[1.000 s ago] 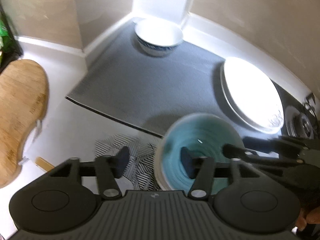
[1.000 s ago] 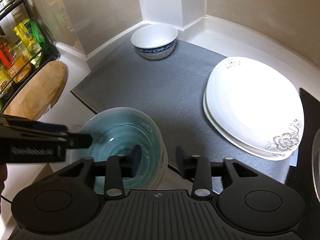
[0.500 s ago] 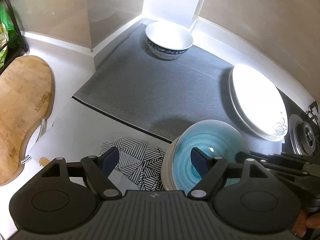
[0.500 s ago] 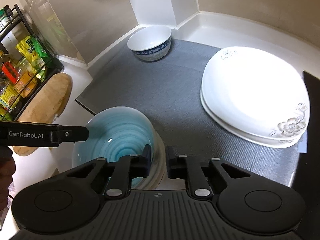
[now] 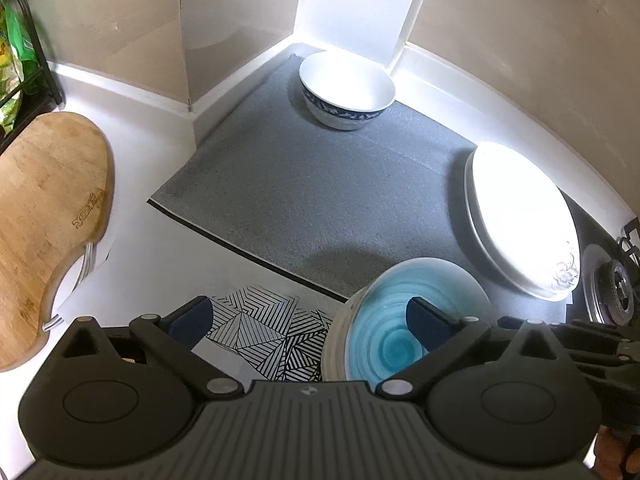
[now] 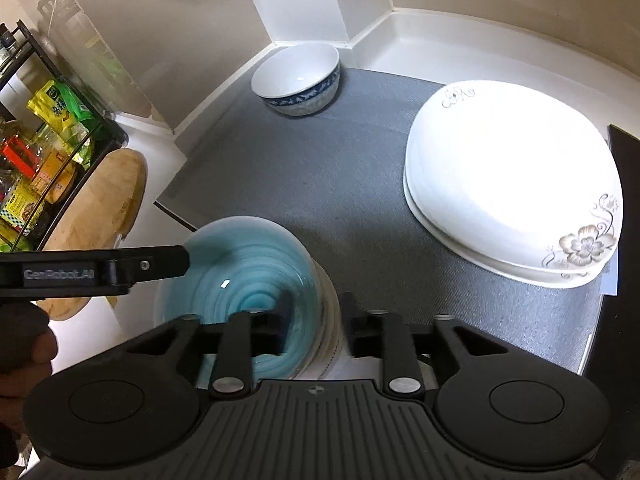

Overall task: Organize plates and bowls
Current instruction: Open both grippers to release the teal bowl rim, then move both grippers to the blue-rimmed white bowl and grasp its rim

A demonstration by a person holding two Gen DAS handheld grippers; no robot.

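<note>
Right wrist view: my right hand-held gripper (image 6: 314, 316) has just been opening, straddling the teal bowl (image 6: 244, 280) rim, pads seemingly loose. My left hand-held gripper (image 5: 308, 314), spread wide, has just let go; next I'd regrip and carry it beside the white bowl (image 6: 298, 78).

— What does the corner look like?
— Beige walls (image 5: 520, 60) meet at a white pillar (image 5: 352, 4), with a white upstand along the pale countertop (image 5: 160, 168). Strong light washes the pillar out.

— And on the counter?
— A grey mat (image 5: 320, 188) fills the corner. A wooden cutting board (image 5: 44, 216) lies to the left, a black-and-white patterned sheet (image 5: 272, 332) beside the mat's near edge.

— Anything else?
— A black wire rack (image 6: 60, 160) of bright packets stands at left; a gas burner (image 5: 612, 280) shows at right.
</note>
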